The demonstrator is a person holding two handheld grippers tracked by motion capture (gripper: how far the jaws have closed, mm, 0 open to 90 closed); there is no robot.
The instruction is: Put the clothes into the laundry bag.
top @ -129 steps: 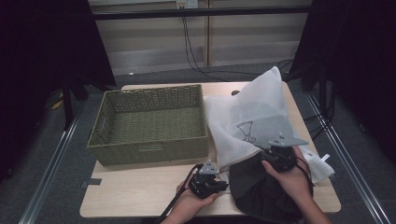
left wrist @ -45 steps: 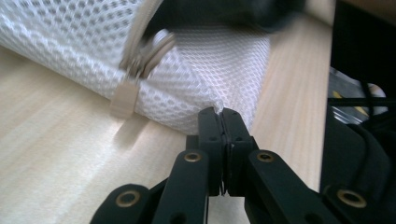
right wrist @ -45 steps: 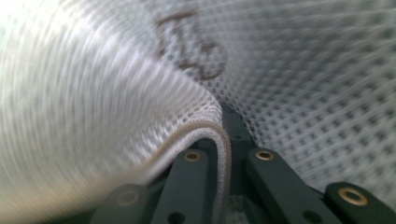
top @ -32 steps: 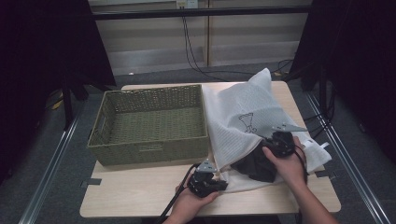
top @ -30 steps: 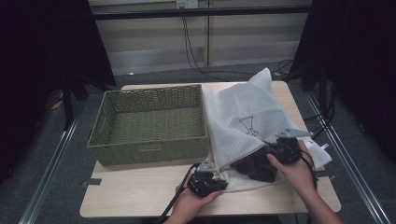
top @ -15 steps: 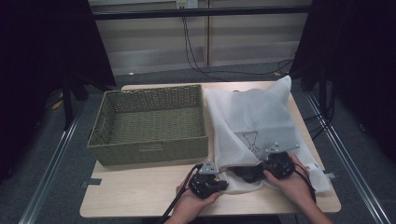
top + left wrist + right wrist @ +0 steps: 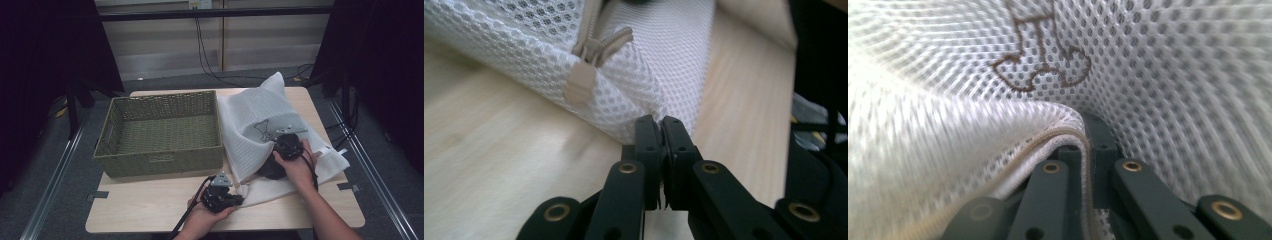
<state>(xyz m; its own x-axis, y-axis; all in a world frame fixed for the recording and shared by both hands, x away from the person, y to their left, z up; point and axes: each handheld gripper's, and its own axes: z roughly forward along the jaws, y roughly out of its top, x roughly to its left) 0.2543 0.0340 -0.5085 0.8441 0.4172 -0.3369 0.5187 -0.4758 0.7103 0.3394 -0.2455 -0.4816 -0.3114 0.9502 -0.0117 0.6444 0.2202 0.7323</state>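
White mesh laundry bag (image 7: 270,125) with a beige zipper (image 7: 591,55) and a small dark printed motif (image 7: 1045,55), spread over the right half of the pale wooden table (image 7: 150,205), just beside an olive-green woven rectangular basket (image 7: 160,132) on the left half. Upper corner of the bag peaked up toward the far edge; near edge lifted, with something dark (image 7: 270,170) showing in the opening underneath.

Left gripper (image 7: 659,122) low at the near edge of the table, jaws pressed together on a corner of the mesh close to the zipper's end, fabric pinched between the black tips. Zipper pull (image 7: 579,82) lying on the mesh just up from that pinch. In the high view, same left gripper (image 7: 235,199) in the left hand (image 7: 207,220), touching the bag's near-left corner.

Right gripper (image 7: 1087,130) clamped on the bag's bound edge, beige hem running down between the closed jaws, mesh folded over the left side. In the high view, right gripper (image 7: 275,159) in the right hand (image 7: 295,170) at the bag's raised opening, cable (image 7: 312,170) looping over the wrist.
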